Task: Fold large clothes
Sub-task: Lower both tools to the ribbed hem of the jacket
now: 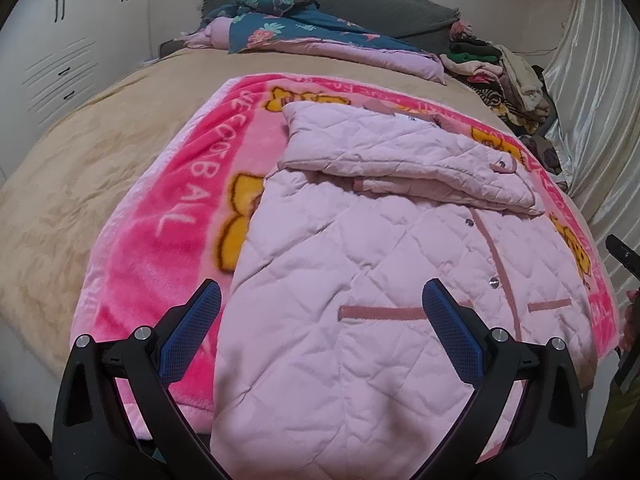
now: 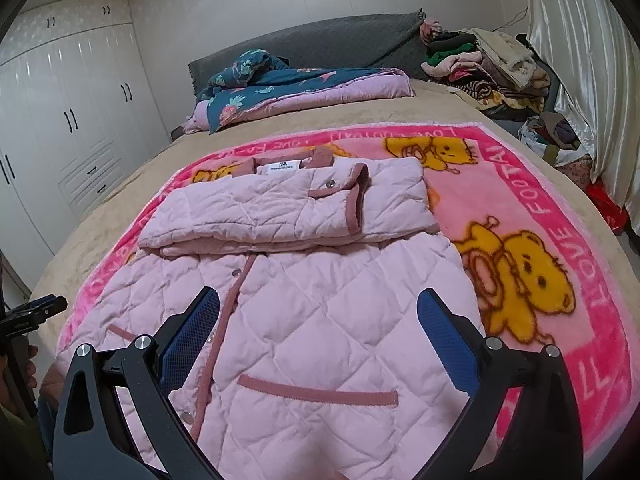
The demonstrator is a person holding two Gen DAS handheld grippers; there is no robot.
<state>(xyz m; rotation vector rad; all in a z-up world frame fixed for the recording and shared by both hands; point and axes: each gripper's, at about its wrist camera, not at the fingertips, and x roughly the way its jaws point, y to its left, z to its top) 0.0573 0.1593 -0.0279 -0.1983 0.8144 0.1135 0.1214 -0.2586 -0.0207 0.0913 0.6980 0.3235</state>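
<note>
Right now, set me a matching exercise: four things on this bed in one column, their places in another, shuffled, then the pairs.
Things:
1. jacket
2. pink blanket
3. floral quilt
4. clothes pile

Places:
A. far corner by the curtain
B. spread flat under the jacket
C. folded by the headboard
D. nearest, sleeves folded across its chest

Pairs: 1-D, 2-B, 3-C, 4-A

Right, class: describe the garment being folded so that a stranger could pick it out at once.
Start at the bed with its beige cover, then find the bright pink bear blanket spread across it. On that blanket lies the pale pink quilted jacket, its sleeves folded across the chest. Diamond stitching, dusty-rose trim and snap buttons set it apart from the clothes pile by the headboard.
</note>
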